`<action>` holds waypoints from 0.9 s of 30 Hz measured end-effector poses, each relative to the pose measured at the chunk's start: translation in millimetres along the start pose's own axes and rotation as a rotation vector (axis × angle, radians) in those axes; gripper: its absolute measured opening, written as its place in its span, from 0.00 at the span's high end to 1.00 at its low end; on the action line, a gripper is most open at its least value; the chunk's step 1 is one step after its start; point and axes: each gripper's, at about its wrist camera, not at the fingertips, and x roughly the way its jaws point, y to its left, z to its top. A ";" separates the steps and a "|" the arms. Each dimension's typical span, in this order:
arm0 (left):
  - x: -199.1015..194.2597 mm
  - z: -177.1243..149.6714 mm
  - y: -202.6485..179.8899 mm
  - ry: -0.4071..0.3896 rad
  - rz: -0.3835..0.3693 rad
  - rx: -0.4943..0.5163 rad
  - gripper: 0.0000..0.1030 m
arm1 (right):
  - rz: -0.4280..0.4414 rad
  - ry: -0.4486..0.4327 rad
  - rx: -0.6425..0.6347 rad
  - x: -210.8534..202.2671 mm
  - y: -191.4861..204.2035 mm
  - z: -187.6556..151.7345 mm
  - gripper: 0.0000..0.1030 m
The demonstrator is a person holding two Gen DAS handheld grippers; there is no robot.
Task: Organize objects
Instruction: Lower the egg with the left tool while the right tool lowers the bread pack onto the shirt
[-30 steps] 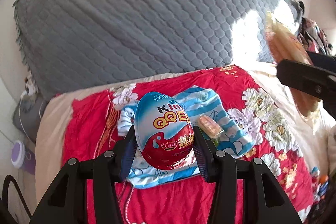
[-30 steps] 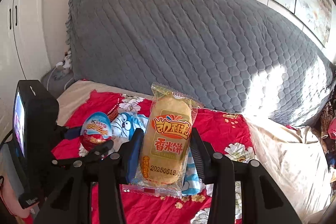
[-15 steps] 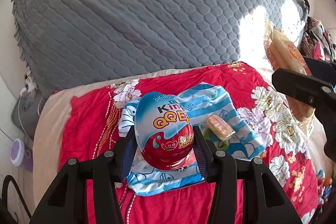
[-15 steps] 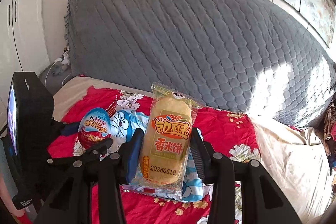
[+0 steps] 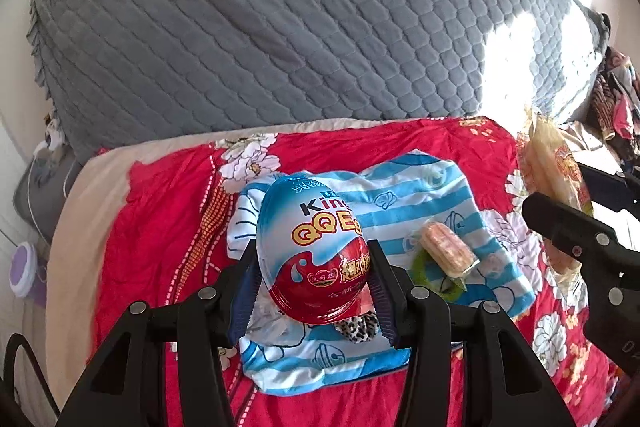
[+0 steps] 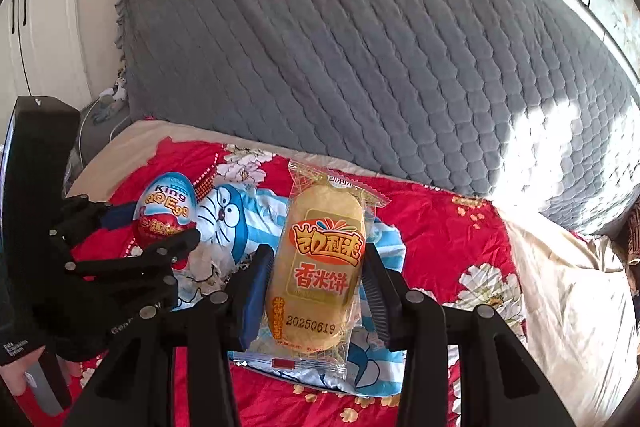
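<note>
My left gripper (image 5: 312, 291) is shut on a blue-and-red toy egg (image 5: 312, 247), held upright above a blue-striped cartoon cloth (image 5: 420, 203) spread on the red floral bedspread (image 5: 160, 227). On that cloth lie a small wrapped pink snack (image 5: 446, 251), a green ring (image 5: 434, 277) and a leopard-print item (image 5: 358, 329). My right gripper (image 6: 316, 291) is shut on a yellow rice cracker packet (image 6: 320, 267), also over the cloth (image 6: 240, 227). The egg (image 6: 166, 211) and left gripper (image 6: 160, 247) show at the left of the right wrist view.
A large grey quilted pillow (image 5: 280, 27) fills the back of the bed. A beige sheet (image 6: 568, 307) lies to the right. A grey bedside stand with a cable (image 5: 36, 187) and a purple round object (image 5: 24, 267) sit at the left. Clothes (image 5: 616, 107) pile at far right.
Both grippers have come down and closer to the striped cloth, each still holding its item. The leopard-print item has come into view under the egg.
</note>
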 end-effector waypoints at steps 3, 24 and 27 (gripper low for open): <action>9.9 -0.7 1.4 0.008 0.002 -0.004 0.49 | -0.002 0.004 0.006 8.6 -2.6 -1.6 0.57; 68.4 -12.7 4.9 0.065 0.010 -0.026 0.49 | 0.008 0.063 0.022 69.1 -3.3 -7.8 0.57; 76.1 -16.5 3.2 0.073 0.012 -0.021 0.49 | 0.005 0.084 0.021 79.9 -4.0 -10.7 0.57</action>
